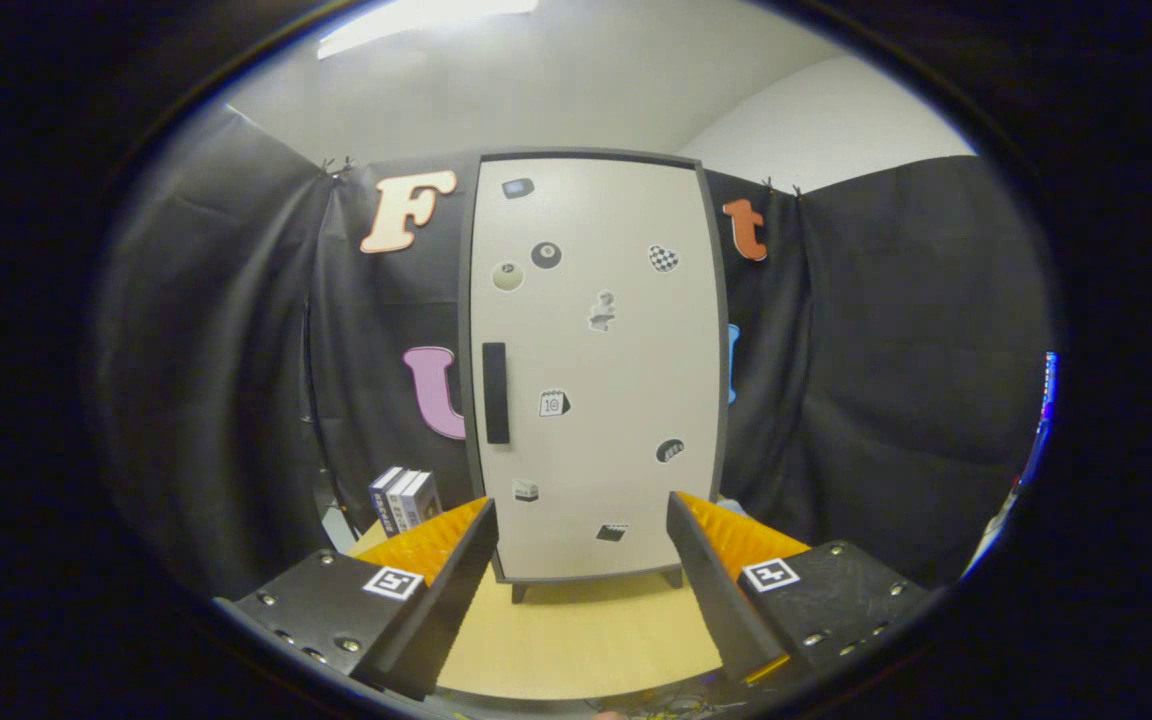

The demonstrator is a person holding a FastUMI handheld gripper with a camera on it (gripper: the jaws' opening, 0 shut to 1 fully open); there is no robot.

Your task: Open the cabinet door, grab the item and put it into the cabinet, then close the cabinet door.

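gripper (581, 560) spread wide, holding nothing | above table (576, 640) | cabinet (596, 370) beyond, door closed

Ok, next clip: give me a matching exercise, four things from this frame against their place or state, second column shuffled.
1. cabinet door
2. handle
3. boxes
4. tongs

a. open, nothing between the fingers
b. standing on the table left of the cabinet
c. shut, dotted with stickers
d. dark vertical bar near the door's left edge

Pairs: 1-c, 2-d, 3-b, 4-a
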